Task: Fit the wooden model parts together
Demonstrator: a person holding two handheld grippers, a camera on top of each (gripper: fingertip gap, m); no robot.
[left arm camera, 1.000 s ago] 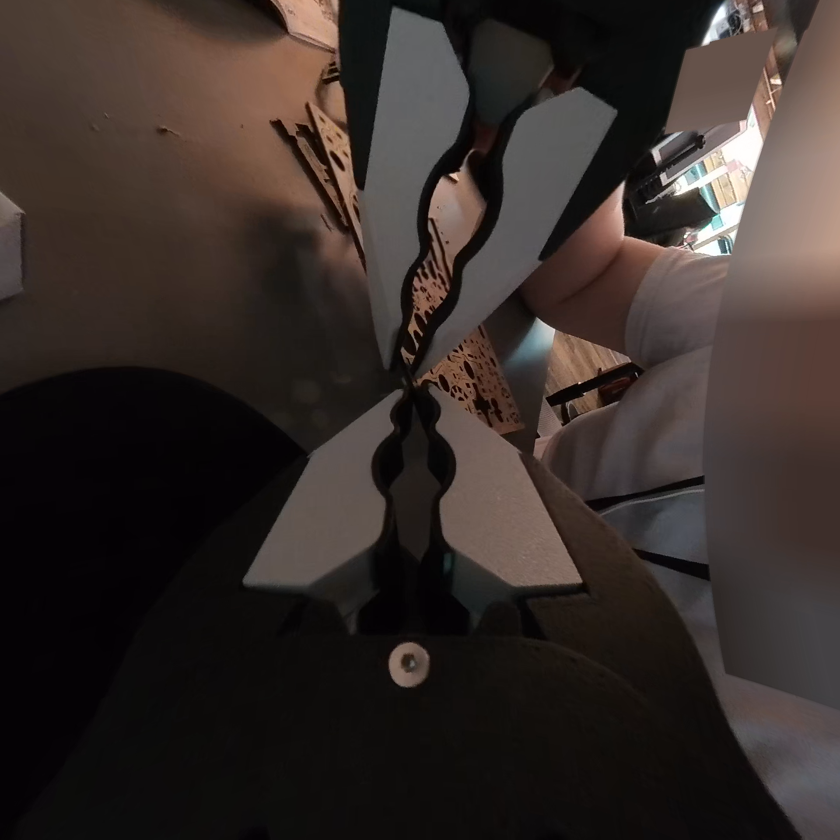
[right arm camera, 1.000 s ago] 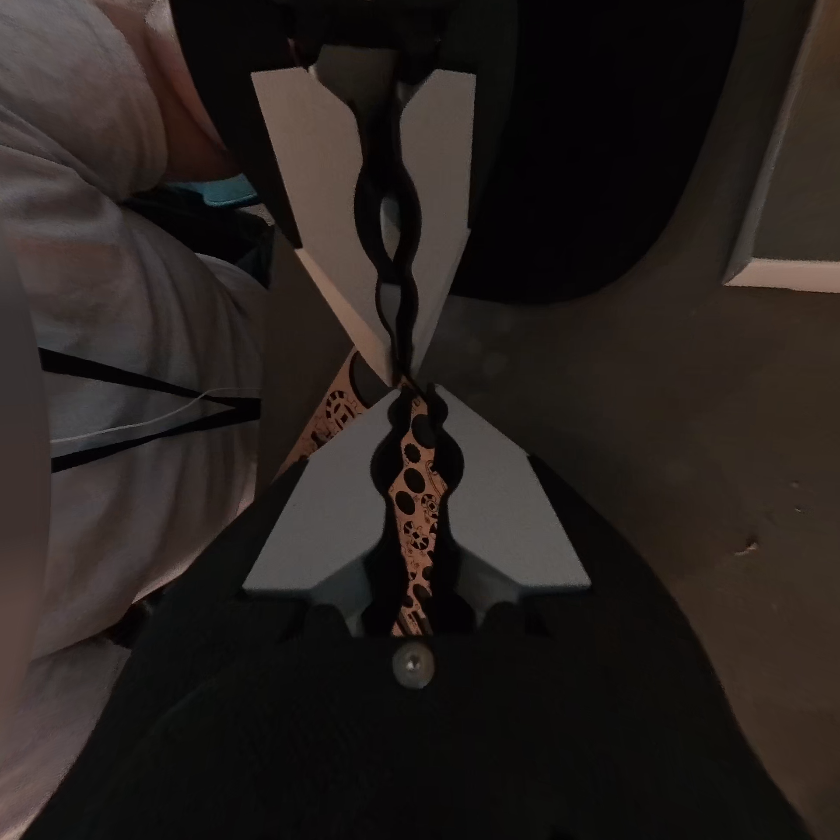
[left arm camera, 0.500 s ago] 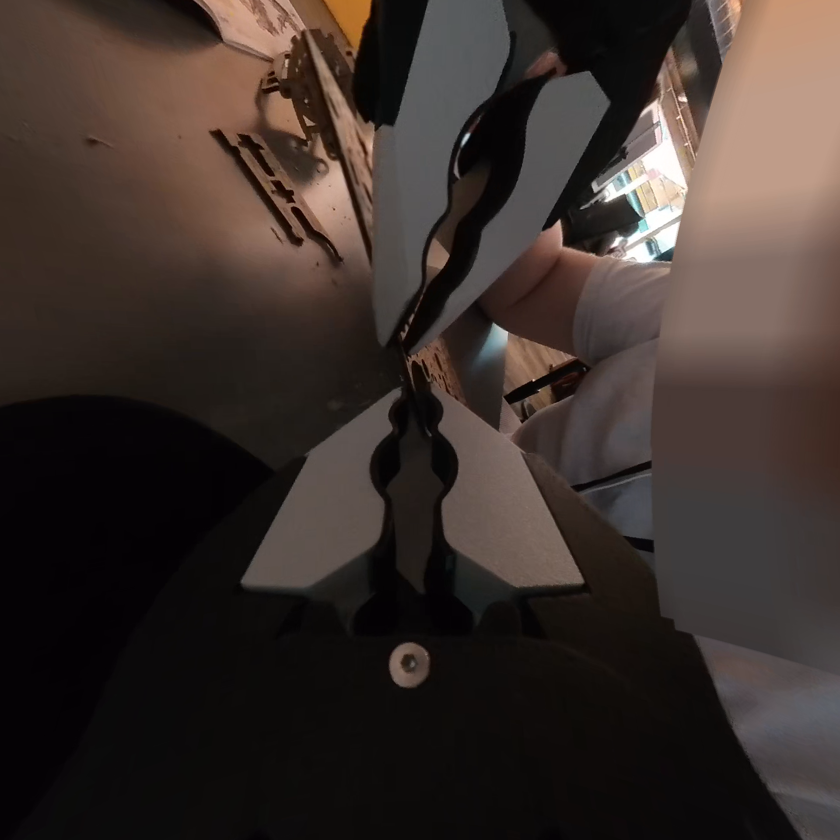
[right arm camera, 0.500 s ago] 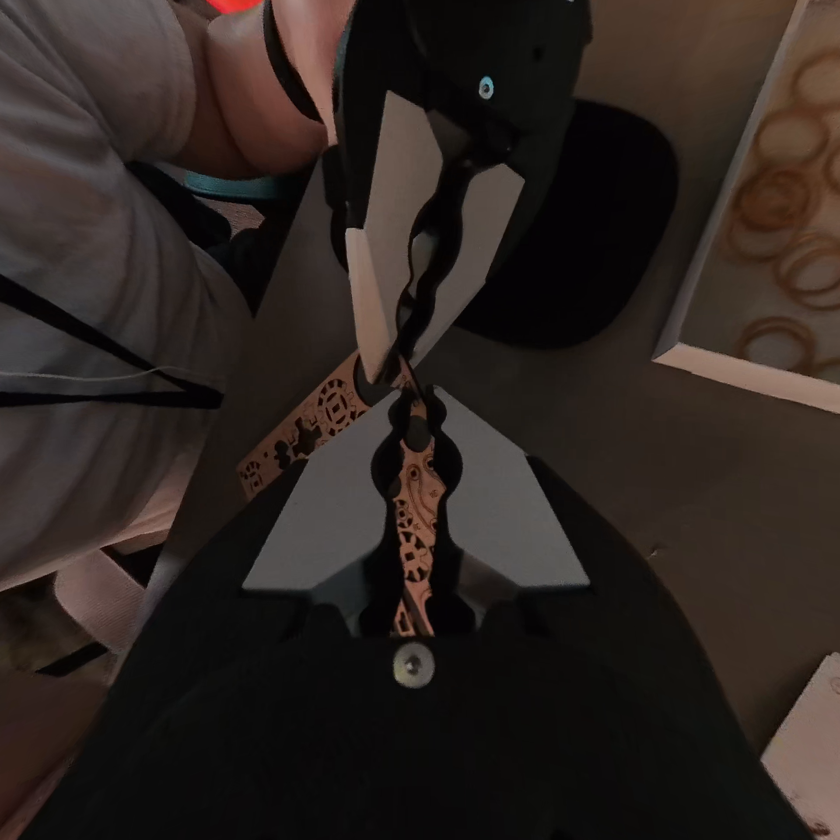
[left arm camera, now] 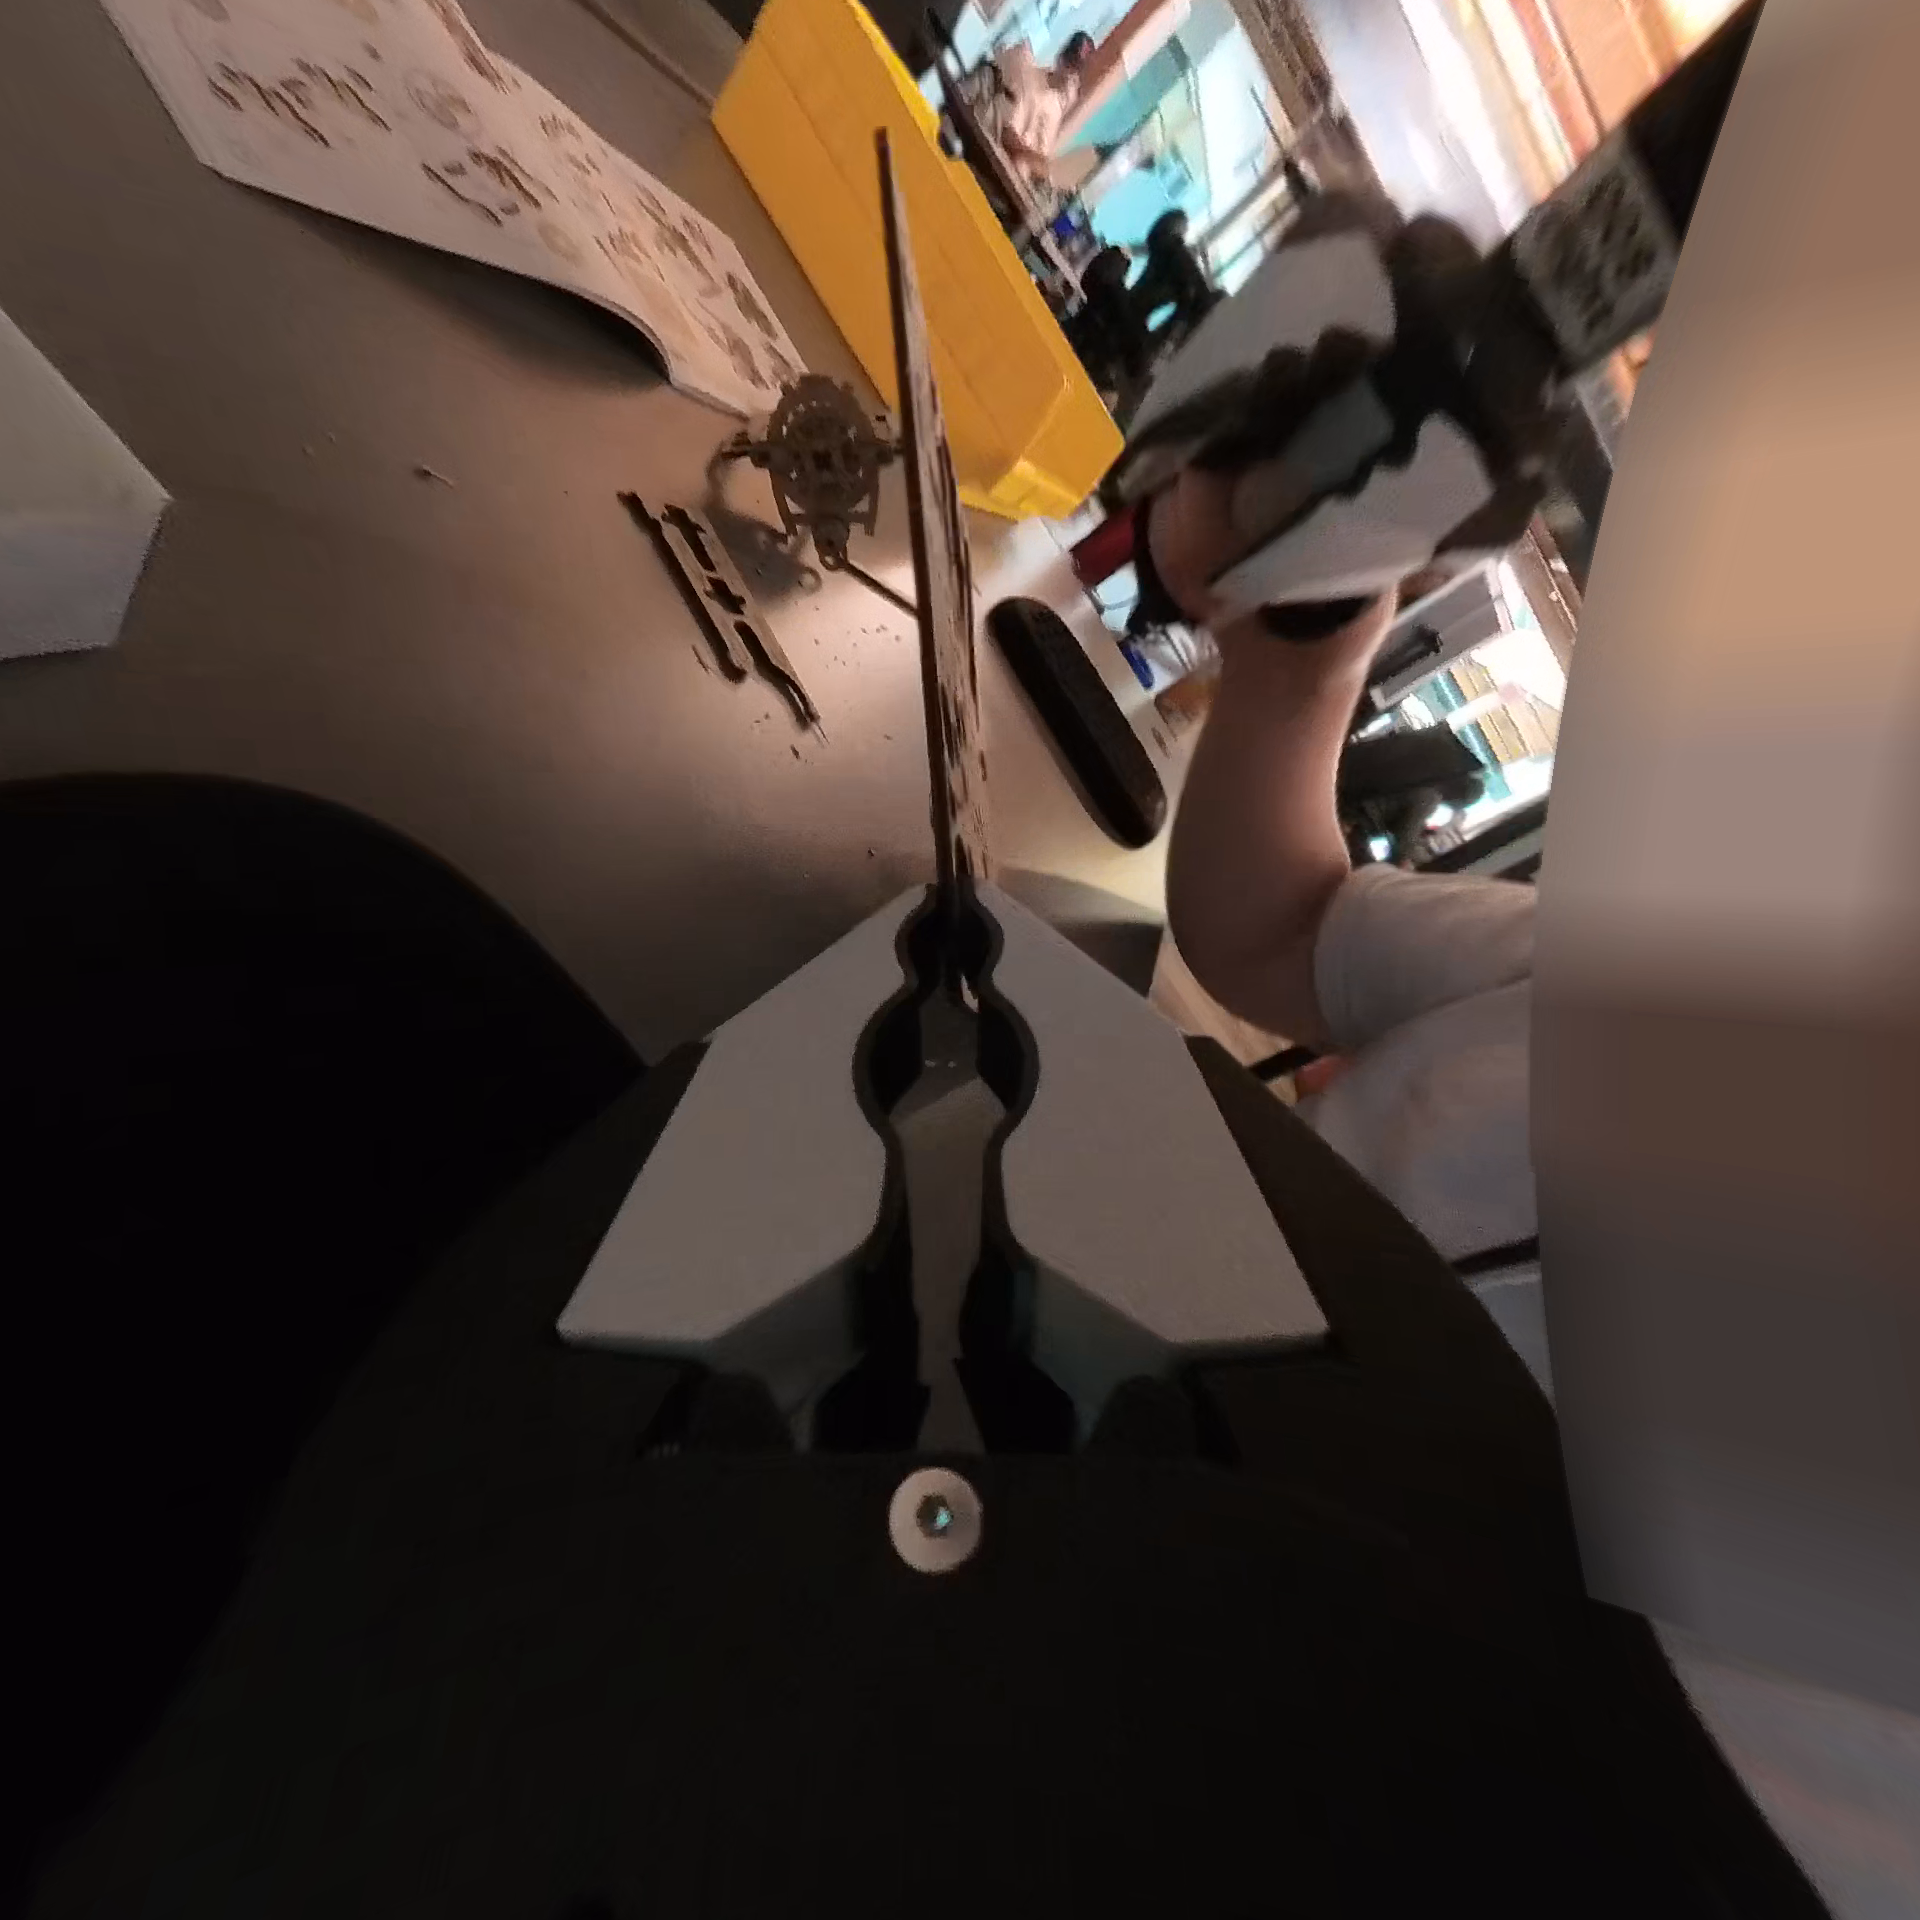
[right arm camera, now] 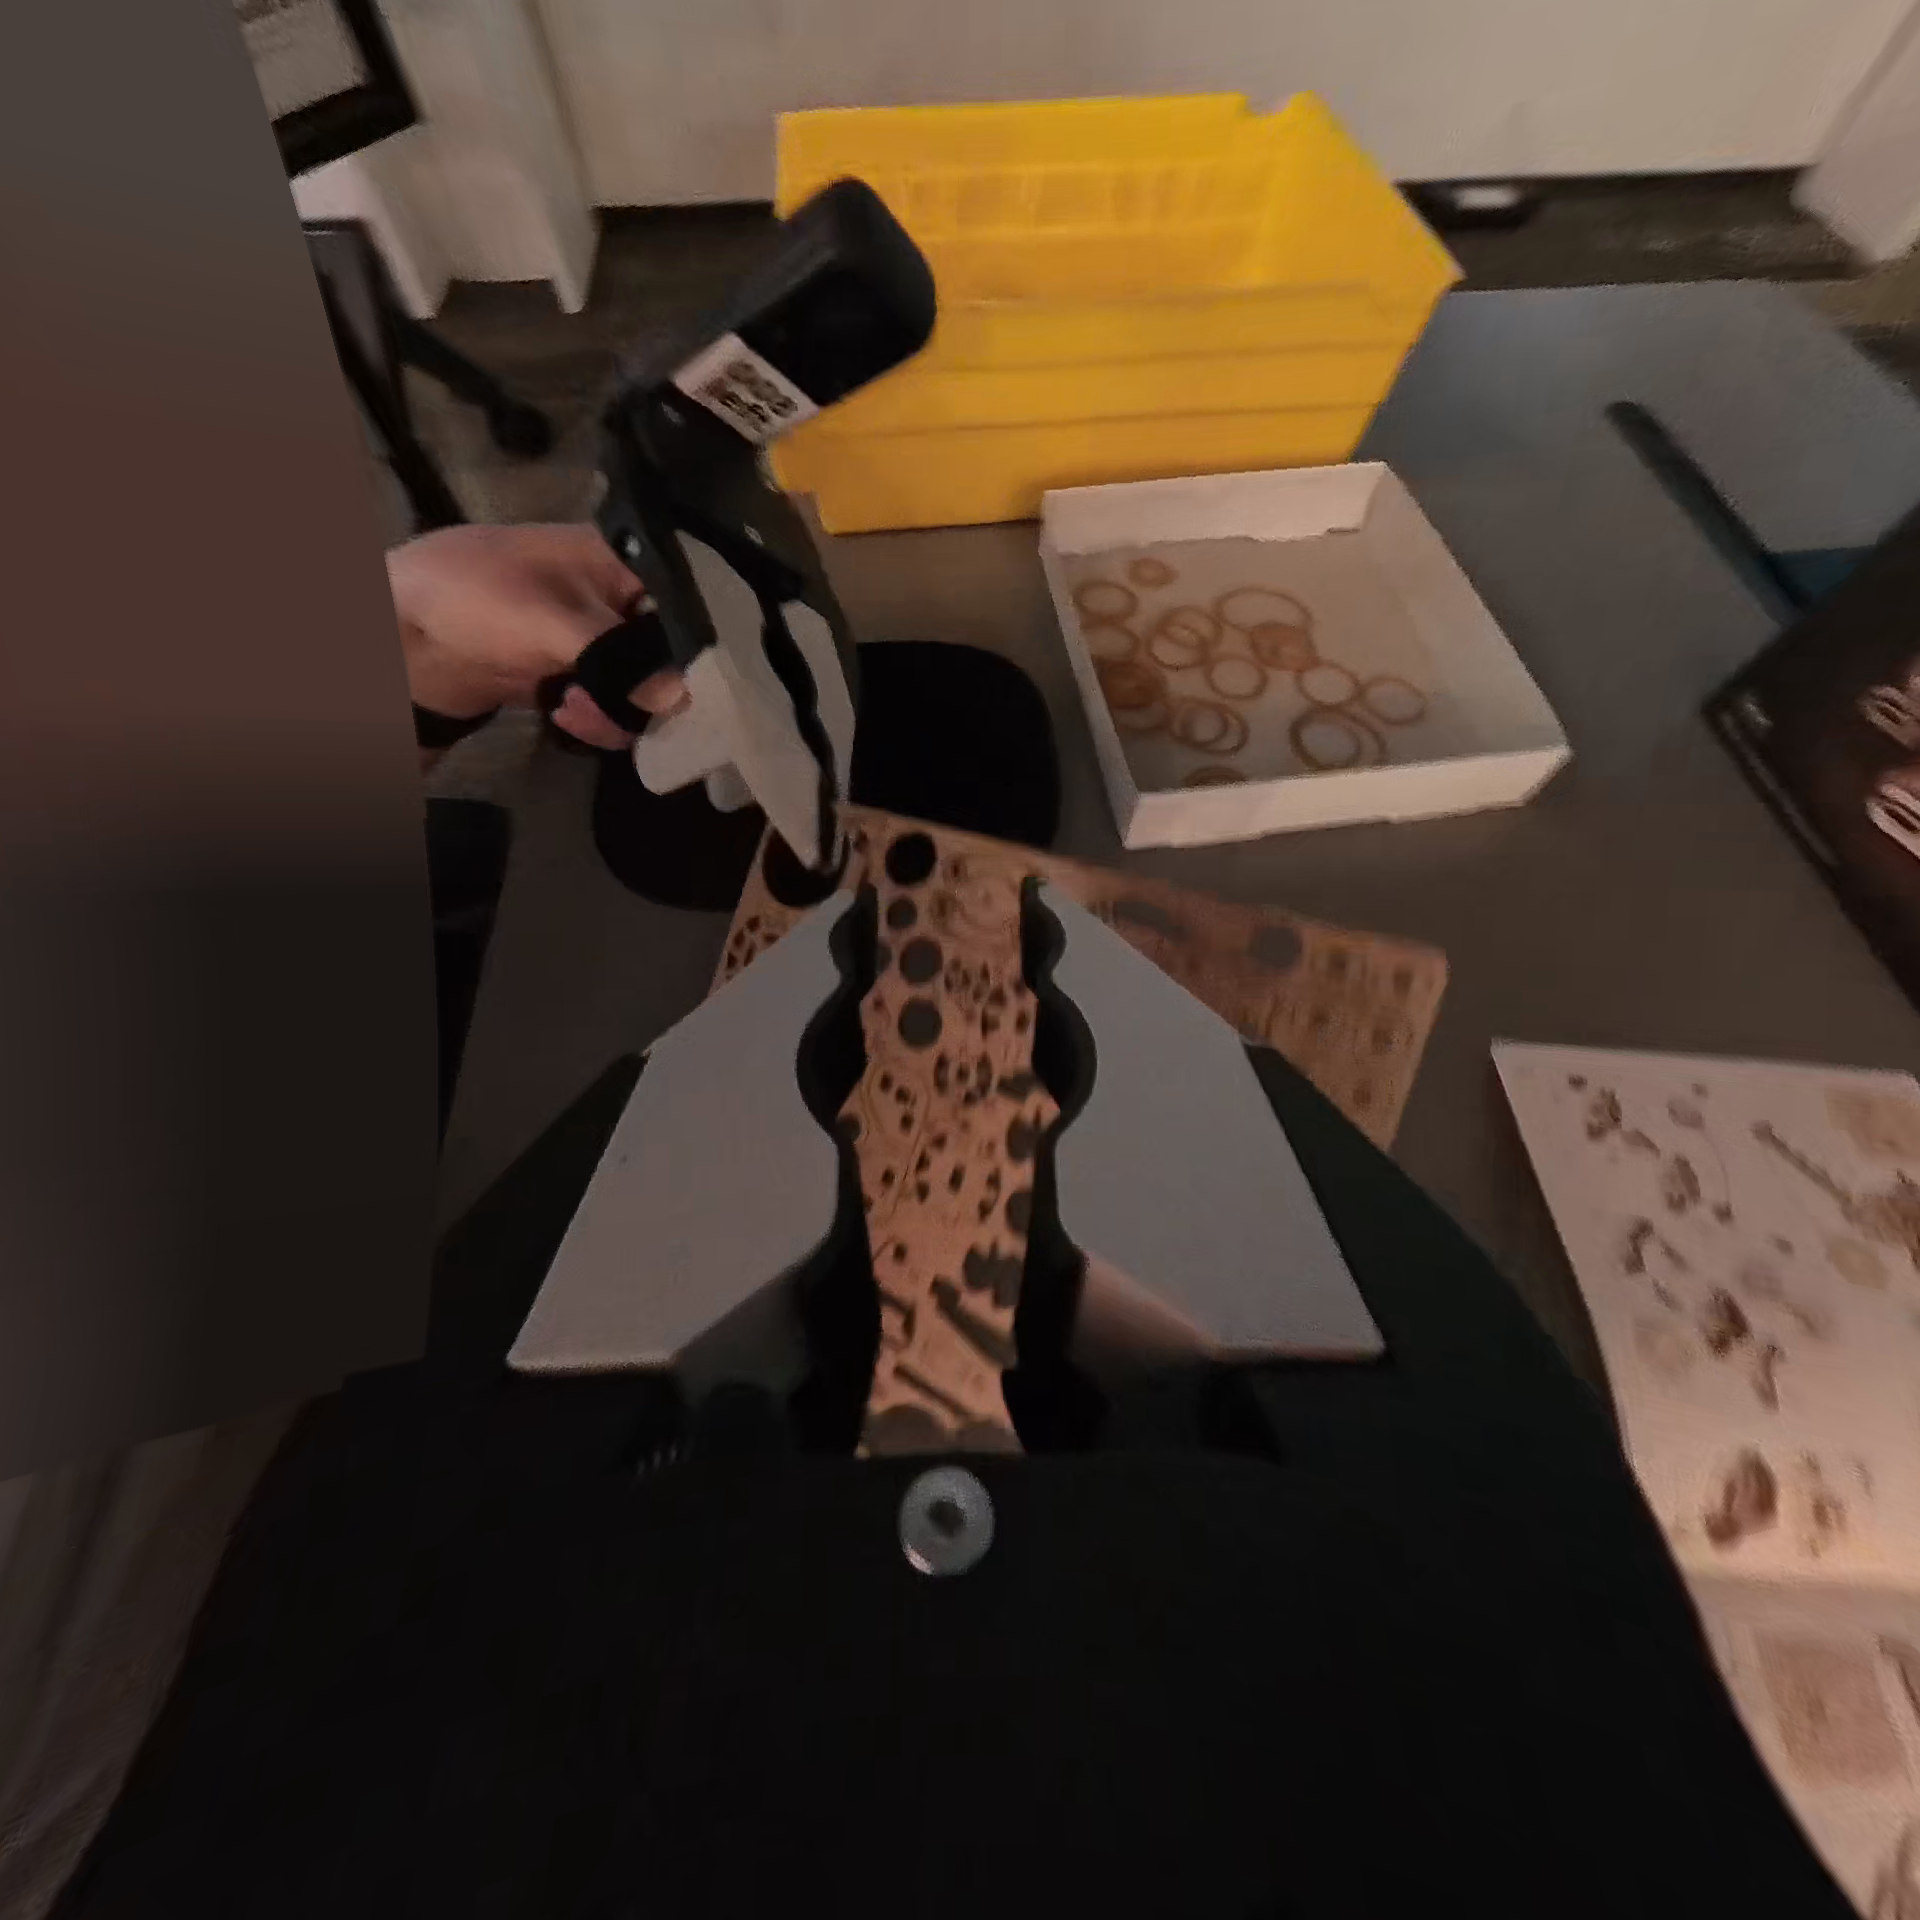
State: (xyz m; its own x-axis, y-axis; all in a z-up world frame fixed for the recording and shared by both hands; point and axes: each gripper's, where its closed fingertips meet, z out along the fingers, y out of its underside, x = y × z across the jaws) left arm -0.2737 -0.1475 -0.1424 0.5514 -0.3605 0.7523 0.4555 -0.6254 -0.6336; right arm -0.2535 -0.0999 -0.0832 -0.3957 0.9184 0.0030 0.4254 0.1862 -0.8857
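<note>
Thin laser-cut wooden sheet [right arm camera: 1226, 997], pale matt tan with dark burnt cut-outs; a small wooden gear assembly [left arm camera: 821, 468] at eleven o'clock of the left wrist view, rough and dark-edged; yellow plastic bin [right arm camera: 1101, 301] at twelve o'clock, smooth with a slight sheen; white cardboard box [right arm camera: 1340, 769], matt; paper instruction sheet [right arm camera: 1714, 1299] at three o'clock, matt; grey table [left arm camera: 416, 623], smooth, dull.

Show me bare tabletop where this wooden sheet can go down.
Free: the table between the white box and the loose wooden strips, just ahead of the black pad. Crowded: farther back, around the gear assembly, the instruction sheet and the yellow bin.
</note>
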